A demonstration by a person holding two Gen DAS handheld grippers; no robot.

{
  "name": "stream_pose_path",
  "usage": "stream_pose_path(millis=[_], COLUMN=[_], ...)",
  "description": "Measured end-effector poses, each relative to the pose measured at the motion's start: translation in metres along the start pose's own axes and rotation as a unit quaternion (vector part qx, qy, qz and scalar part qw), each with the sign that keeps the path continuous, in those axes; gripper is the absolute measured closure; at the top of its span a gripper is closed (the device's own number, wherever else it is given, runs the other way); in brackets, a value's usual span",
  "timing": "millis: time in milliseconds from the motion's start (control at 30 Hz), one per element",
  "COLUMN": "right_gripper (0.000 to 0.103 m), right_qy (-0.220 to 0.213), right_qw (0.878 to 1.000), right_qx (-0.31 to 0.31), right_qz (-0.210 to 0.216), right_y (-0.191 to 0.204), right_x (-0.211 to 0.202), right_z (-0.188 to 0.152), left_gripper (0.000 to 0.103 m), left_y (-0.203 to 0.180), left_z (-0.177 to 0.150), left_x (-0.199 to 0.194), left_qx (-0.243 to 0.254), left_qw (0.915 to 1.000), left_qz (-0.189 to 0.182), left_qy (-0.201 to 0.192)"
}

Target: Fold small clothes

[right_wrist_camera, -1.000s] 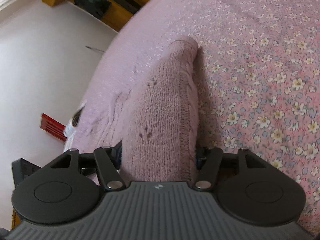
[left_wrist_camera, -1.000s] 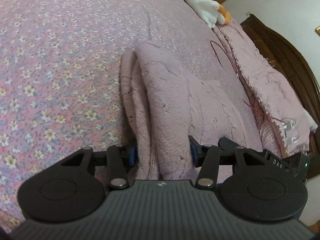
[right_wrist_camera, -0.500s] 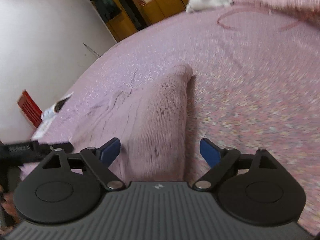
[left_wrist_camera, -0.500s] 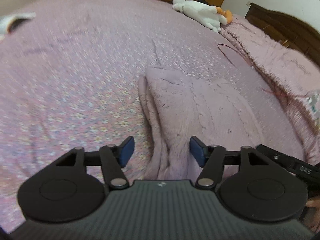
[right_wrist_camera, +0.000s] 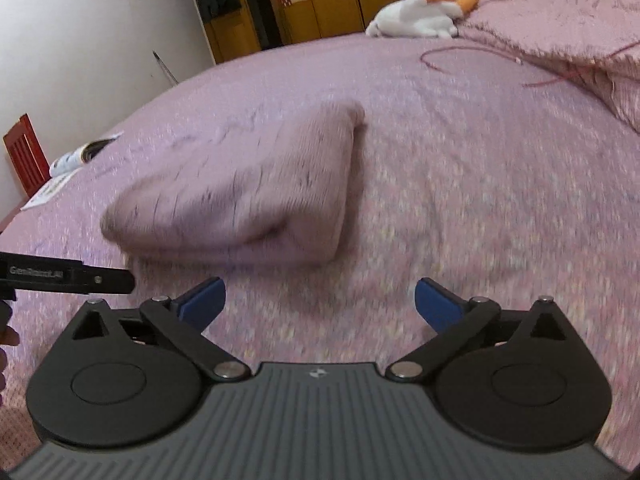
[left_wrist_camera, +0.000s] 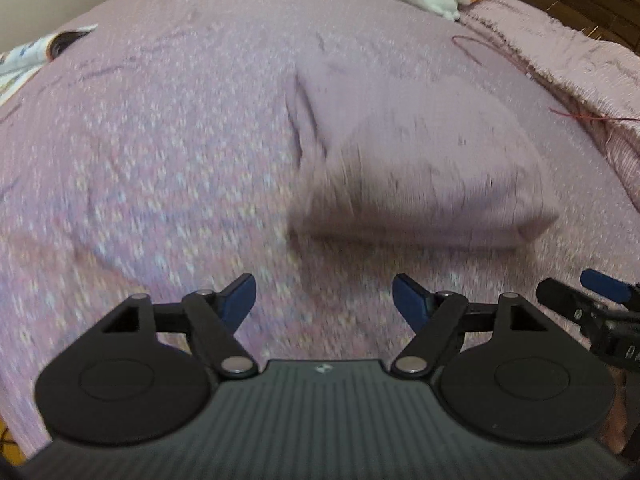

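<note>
1. Folded pink knit garment [left_wrist_camera: 416, 184] lying on the bed [left_wrist_camera: 160, 140], a compact bundle with one long fold edge toward the cameras; blurred in both views.
2. Left hand-held gripper [left_wrist_camera: 324, 304] spread wide over bare flowered bedspread, just short of the garment's near edge; jaws just been opening, nothing between the blue pads [left_wrist_camera: 240, 300].
3. Right hand-held gripper [right_wrist_camera: 318, 306] spread to its widest, jaws just been opening too, nothing between them; garment [right_wrist_camera: 240, 196] ahead and slightly left, clear of the pads [right_wrist_camera: 436, 306].
4. Both hand-held grippers side by side, near each other: right one's blue pad and black finger seen at the right edge of the left wrist view, left one's black finger at the left edge of the right wrist view.
5. White and orange plush toy [right_wrist_camera: 420, 16] resting far up the bed beside a pink fringed blanket [left_wrist_camera: 560, 52].
6. Open magazine [left_wrist_camera: 44, 52] at the far left edge of the bed.
7. Thin red cord [right_wrist_camera: 480, 56] looping across the bedspread near the blanket.
8. Wooden wardrobe [right_wrist_camera: 320, 4] against the back wall.
</note>
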State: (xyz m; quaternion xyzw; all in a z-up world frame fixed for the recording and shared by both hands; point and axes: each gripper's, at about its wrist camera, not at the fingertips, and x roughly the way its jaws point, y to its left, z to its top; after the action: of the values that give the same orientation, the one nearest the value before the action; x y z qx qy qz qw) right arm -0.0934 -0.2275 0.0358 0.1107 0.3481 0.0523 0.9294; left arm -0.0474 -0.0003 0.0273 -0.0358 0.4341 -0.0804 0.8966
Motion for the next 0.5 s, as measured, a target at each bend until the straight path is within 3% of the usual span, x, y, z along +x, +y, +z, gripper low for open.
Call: stream_pose_path(millis=[200,367,500], right_gripper=[0.0,0.0,0.0], right_qy=[-0.001,-0.035,-0.035], right_qw=[1.0,0.999,0.999], right_qx=[-0.013,0.007,0.035], right_qz=[-0.012,-0.006,-0.006], right_y=[0.007,0.008,0.004], right_x=[-0.002,-0.013,-0.018], right_z=[-0.011,-0.017,-0.018], left_gripper=[0.026,0.026,0.026], left_y=[-0.015,-0.02,-0.021], left_z=[-0.024,-0.032,-0.037], left_x=[-0.003,-0.009,-0.015], left_qx=[0.032,0.04,0.042], left_qw=[0.9985,0.9986,0.998], left_qz=[0.04,0.03,0.039], left_qy=[-0.02,-0.016,-0.028])
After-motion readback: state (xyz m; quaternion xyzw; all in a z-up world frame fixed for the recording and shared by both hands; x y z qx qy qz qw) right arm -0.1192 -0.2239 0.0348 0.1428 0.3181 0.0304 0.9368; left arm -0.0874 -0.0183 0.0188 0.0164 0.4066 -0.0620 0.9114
